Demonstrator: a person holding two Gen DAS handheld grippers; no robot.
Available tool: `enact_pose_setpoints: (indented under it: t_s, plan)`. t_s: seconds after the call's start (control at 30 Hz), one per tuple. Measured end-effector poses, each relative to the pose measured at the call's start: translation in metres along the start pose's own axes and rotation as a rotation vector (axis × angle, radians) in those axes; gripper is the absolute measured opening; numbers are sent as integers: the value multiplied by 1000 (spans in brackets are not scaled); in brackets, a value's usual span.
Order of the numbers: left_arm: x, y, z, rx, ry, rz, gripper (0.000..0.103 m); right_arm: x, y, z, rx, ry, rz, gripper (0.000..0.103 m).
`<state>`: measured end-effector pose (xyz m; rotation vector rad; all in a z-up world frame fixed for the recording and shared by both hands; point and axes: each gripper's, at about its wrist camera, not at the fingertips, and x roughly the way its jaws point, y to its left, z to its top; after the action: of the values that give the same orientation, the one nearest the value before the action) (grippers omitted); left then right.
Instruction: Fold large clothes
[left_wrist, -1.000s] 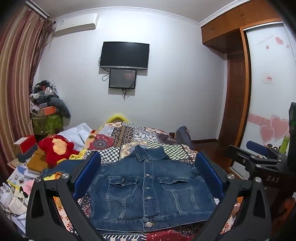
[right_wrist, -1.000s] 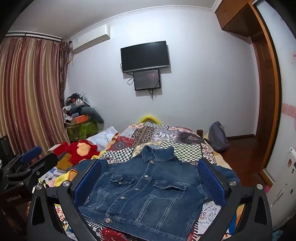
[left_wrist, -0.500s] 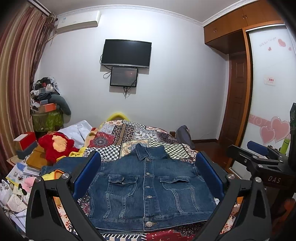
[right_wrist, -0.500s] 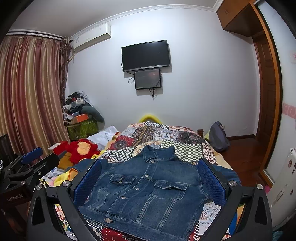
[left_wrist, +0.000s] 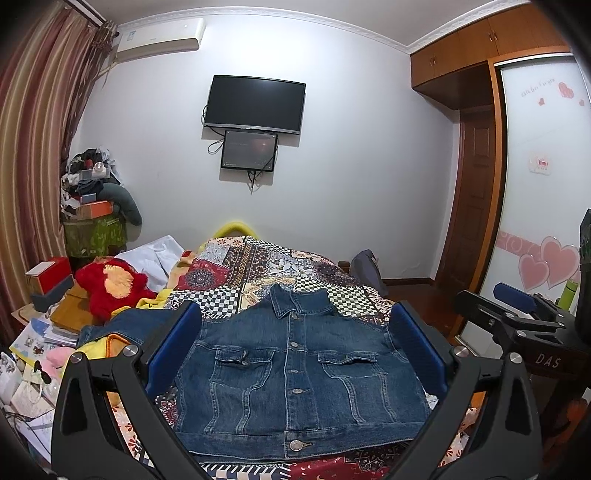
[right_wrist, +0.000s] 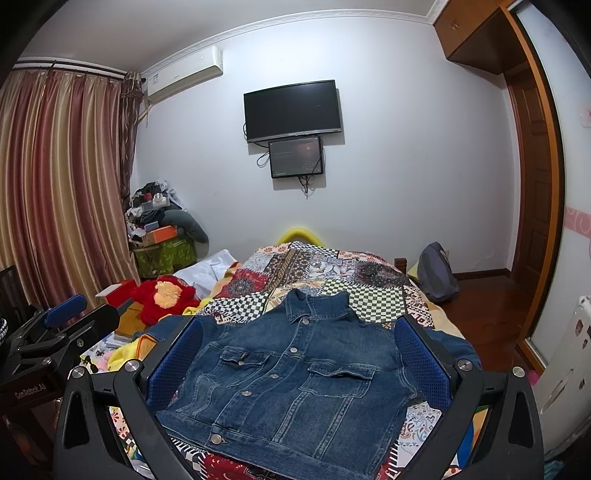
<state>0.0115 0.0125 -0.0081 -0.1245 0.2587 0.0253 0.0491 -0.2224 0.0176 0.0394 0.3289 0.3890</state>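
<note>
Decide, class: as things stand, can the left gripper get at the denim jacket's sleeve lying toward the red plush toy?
Probably yes. The left gripper is open and holds nothing, and the sleeve lies exposed on the bed beside the red plush toy, with nothing on top of it.

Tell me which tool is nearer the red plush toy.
Left. The left tool hovers open over the denim jacket on the side where the red plush toy lies; the right tool, also open, is farther over.

A home bedroom: quilted bed (left_wrist: 280, 266), wall television (left_wrist: 255, 104), wardrobe (left_wrist: 491, 40).
</note>
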Motion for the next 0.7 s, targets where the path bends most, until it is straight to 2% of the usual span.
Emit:
enact_pose_setpoints:
  t_s: [0.7]
  plan:
    - [-1,-1,0,3,-7,-2,103,1,0,1,-2,1,1,103]
